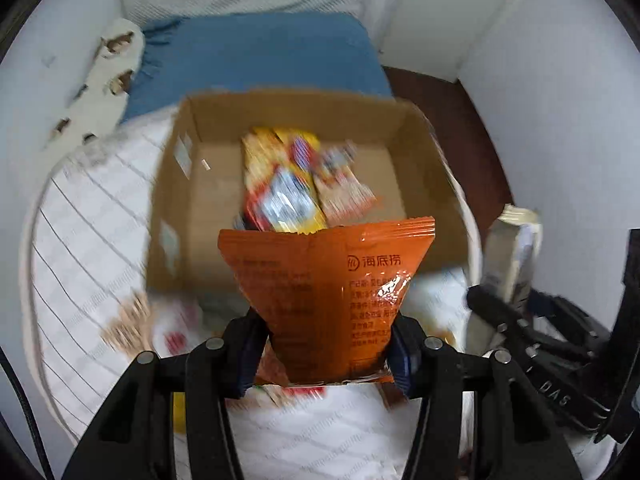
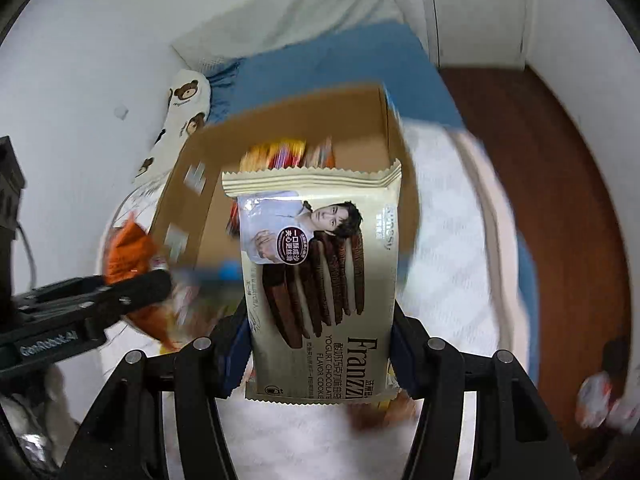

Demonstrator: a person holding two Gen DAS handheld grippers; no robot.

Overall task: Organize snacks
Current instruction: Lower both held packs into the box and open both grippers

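Observation:
My left gripper (image 1: 326, 322) is shut on an orange snack packet (image 1: 320, 280), held upright in front of an open cardboard box (image 1: 208, 200). Several bright yellow and red snack packets (image 1: 288, 184) lie blurred inside the box. My right gripper (image 2: 320, 320) is shut on a cream Franzzi cookie packet (image 2: 316, 264), held just before the same box (image 2: 296, 120). In the right wrist view the left gripper (image 2: 152, 280) shows at the left with its orange packet (image 2: 128, 248). The right gripper (image 1: 500, 304) and its cream packet (image 1: 512, 252) appear at the right of the left wrist view.
The box sits on a white quilted bed cover (image 1: 88, 240), with a blue blanket (image 1: 260, 56) and a bear-print pillow (image 2: 184, 104) behind it. Loose snack packets (image 1: 176, 336) lie on the cover below the grippers. Brown floor (image 2: 540, 200) runs along the right, with a packet (image 2: 596, 400) on it.

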